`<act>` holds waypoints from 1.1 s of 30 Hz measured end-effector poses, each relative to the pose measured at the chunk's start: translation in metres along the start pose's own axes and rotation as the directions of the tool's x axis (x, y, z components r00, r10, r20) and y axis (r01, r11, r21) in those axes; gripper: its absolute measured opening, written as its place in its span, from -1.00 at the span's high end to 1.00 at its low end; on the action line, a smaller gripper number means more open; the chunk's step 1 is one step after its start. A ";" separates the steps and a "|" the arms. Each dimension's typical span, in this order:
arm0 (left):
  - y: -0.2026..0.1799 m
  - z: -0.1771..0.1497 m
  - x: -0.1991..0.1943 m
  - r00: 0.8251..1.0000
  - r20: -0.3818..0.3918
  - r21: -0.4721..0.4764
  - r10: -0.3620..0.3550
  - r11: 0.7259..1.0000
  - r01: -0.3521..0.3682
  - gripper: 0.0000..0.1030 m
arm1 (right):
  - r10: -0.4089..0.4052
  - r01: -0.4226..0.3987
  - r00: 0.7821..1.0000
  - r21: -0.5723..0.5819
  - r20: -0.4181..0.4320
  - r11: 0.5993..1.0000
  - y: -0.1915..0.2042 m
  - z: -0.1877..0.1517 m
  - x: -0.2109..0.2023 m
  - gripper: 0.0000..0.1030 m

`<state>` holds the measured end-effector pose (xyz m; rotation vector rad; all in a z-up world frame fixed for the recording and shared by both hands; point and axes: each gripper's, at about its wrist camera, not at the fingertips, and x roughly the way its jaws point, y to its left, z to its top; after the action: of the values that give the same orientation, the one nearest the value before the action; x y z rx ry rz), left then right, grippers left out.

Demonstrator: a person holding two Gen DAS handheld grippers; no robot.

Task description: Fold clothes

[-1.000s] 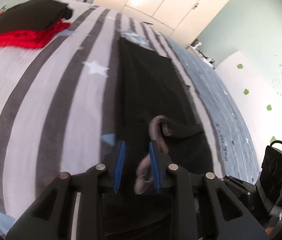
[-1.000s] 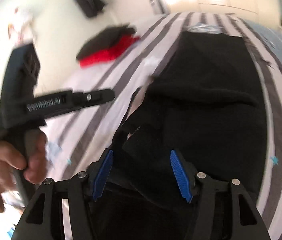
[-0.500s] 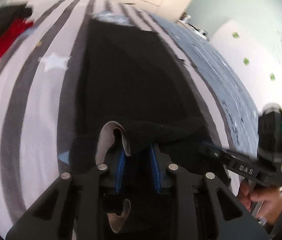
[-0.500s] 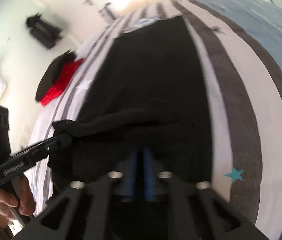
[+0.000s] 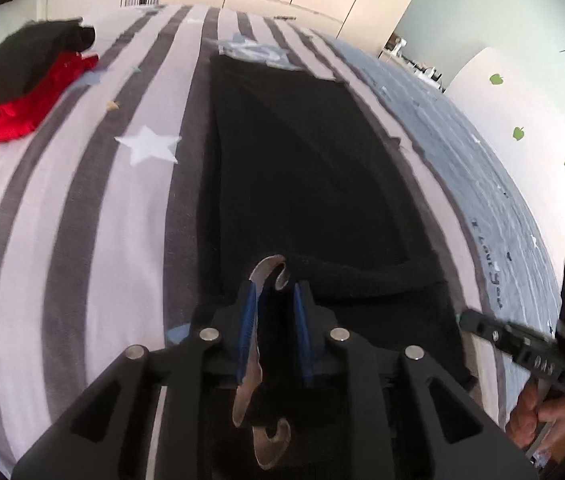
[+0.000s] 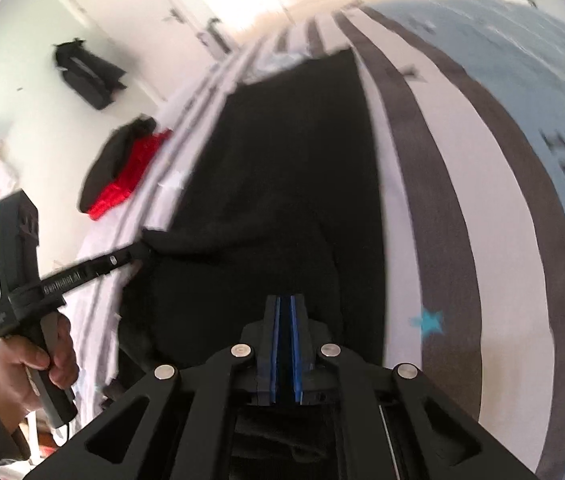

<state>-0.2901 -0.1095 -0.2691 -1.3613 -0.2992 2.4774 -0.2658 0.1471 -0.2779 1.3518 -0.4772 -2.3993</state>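
Both tongs pinch the black garment [image 5: 302, 168] hem: left gripper [image 5: 274, 332] at six o'clock, right gripper [image 6: 283, 360] nearly closed. Uneven pulling could skew the fold.

We hold the left gripper [image 5: 272, 308] with its jaws clamped on a bunched fold of the black garment [image 5: 302, 168], a grey inner lining curling out above and below the blue pads [image 5: 245, 332]. The garment lies stretched lengthwise along the bed [image 5: 94, 240], over a grey-and-white striped cover with a white star [image 5: 147, 149]. At the bed's far left corner sits a pile of black and red clothes [image 5: 14, 92]. On the right, the right gripper [image 5: 467, 319] reaches in to the garment's edge, held by a hand [image 5: 542, 416]. Green apple stickers [image 5: 518, 133] dot the wall.
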 end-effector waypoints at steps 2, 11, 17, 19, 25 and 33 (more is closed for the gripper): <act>-0.003 -0.005 -0.004 1.000 -0.004 0.006 -0.013 1.000 0.013 0.66 | 0.015 -0.015 1.000 -0.019 0.007 1.000 0.006 0.014 0.007 0.88; 0.012 -0.025 0.027 0.998 -0.058 -0.042 0.002 0.999 -0.004 0.67 | -0.040 0.039 0.998 -0.033 -0.054 0.999 -0.002 0.039 0.066 0.93; 0.017 -0.019 0.029 0.997 -0.072 -0.067 -0.024 0.998 0.019 0.66 | -0.033 0.033 0.998 0.012 -0.055 0.999 -0.010 0.034 0.071 0.99; 0.020 -0.018 0.018 0.997 -0.068 -0.076 -0.033 0.997 0.027 0.66 | -0.045 0.046 0.997 0.023 -0.058 0.999 -0.005 0.036 0.062 0.94; 0.045 -0.029 -0.031 0.998 -0.034 -0.150 -0.049 0.988 0.043 0.39 | -0.108 0.110 0.994 0.040 -0.031 0.993 0.002 0.034 0.017 0.52; 0.080 -0.052 -0.057 0.996 -0.090 -0.193 0.001 0.981 -0.019 0.38 | -0.290 0.294 0.956 0.098 -0.053 0.951 -0.004 0.000 -0.026 0.19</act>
<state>-0.2303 -0.2027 -0.2779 -1.5481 -0.5270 2.4391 -0.2535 0.1626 -0.2608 1.6103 -0.4237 -2.6085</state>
